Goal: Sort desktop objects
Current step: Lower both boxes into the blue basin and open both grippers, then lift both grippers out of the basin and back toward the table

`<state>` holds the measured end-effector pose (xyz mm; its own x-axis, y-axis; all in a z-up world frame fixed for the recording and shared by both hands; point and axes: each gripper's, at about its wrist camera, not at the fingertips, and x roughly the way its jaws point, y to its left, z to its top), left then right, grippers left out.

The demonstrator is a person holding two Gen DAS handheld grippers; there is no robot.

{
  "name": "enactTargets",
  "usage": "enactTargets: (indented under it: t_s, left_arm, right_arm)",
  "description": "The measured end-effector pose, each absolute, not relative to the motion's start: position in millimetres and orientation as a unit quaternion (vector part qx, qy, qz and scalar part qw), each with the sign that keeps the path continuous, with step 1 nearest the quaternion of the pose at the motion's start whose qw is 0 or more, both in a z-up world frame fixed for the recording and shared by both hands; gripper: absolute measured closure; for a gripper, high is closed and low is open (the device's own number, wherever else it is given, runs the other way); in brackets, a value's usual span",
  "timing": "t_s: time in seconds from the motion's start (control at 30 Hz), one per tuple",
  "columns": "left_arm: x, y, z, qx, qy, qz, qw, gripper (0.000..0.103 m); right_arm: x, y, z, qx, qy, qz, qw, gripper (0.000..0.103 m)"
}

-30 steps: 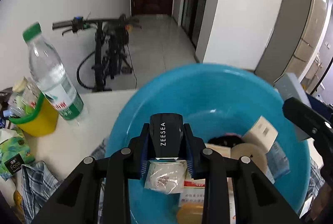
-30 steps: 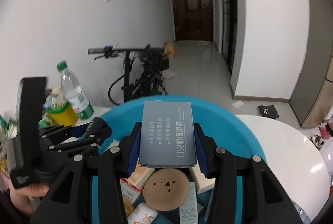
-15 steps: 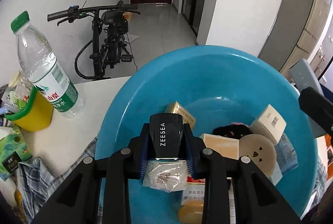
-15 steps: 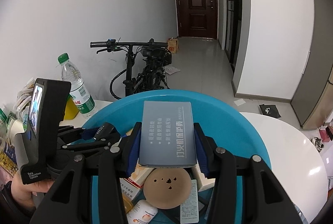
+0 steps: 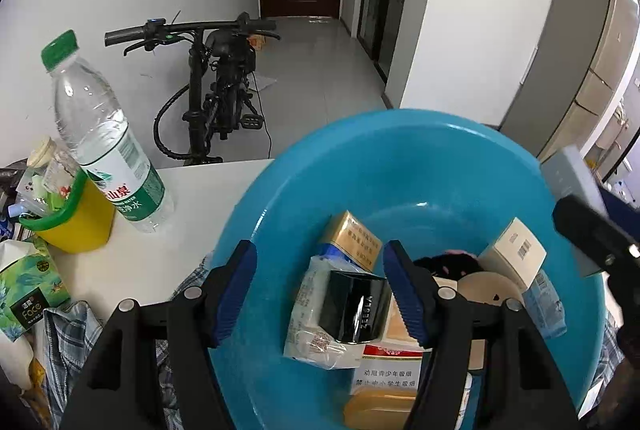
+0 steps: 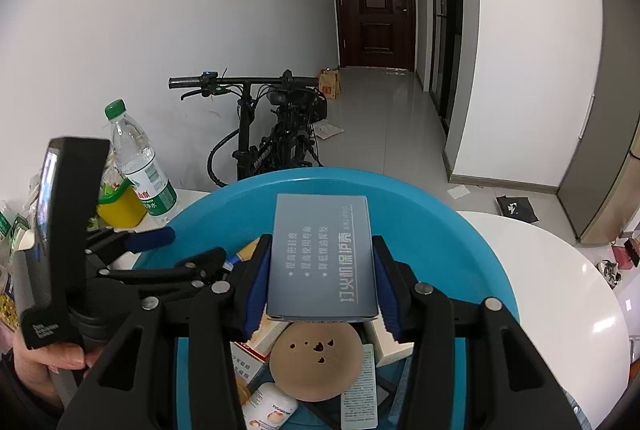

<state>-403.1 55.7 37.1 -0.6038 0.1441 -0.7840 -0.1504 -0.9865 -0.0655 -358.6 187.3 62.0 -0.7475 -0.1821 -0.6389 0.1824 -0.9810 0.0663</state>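
With the blue basin (image 5: 400,166) already heaped, mid-sorting: right gripper (image 6: 322,284) clenched on the grey lighter-case box (image 6: 322,258) above the basin, awaiting release; left gripper (image 5: 320,290) spread wide, black ZEESEA case (image 5: 356,306) lying loose inside the basin.

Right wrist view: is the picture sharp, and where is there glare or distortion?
Right wrist view: the gray box in the right claw is sharp, text readable; glare on the white table; fisheye bends the walls, corners dark. Left wrist view: the same bending.
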Motion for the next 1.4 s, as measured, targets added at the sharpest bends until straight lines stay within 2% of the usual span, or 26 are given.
enactTargets:
  t_s: [0.13,0.33,0.57,0.87,0.9,1.0,1.03,1.4]
  left_arm:
    - [-401.1,51.3,43.1,-0.431,-0.007,0.899,0.081,0.034]
    - [-400.3,43.9,49.1,-0.425,-0.013,0.902,0.075,0.034]
    - [-397.5,44.2,54.8,-0.419,-0.011,0.905,0.075,0.034]
    - [-395.7,48.0,56.2,-0.419,-0.006,0.905,0.079,0.034]
    - [-395.4,48.6,56.3,-0.419,-0.004,0.905,0.079,0.034]
    - [-394.3,49.6,57.4,-0.418,-0.003,0.905,0.081,0.034]
    - [-394.1,49.7,57.8,-0.417,-0.003,0.905,0.082,0.034]
    - [-389.5,52.5,63.1,-0.403,-0.003,0.911,0.085,0.034]
  right_arm:
    - [-363.5,186.1,53.1,0.366,0.007,-0.925,0.103,0.057]
    - [-385.3,193.8,13.6,0.467,-0.016,-0.873,0.136,0.057]
    - [-392.5,202.7,6.7,0.463,-0.019,-0.879,0.107,0.057]
    - [-393.1,194.8,3.7,0.468,-0.007,-0.876,0.116,0.057]
    - [-393.0,194.6,4.5,0.466,-0.006,-0.877,0.116,0.056]
    - [-392.7,194.2,8.1,0.456,-0.005,-0.883,0.111,0.038]
    - [-391.8,194.7,10.2,0.451,-0.002,-0.886,0.106,0.036]
    - [-389.7,200.7,21.4,0.431,-0.012,-0.899,0.078,0.03]
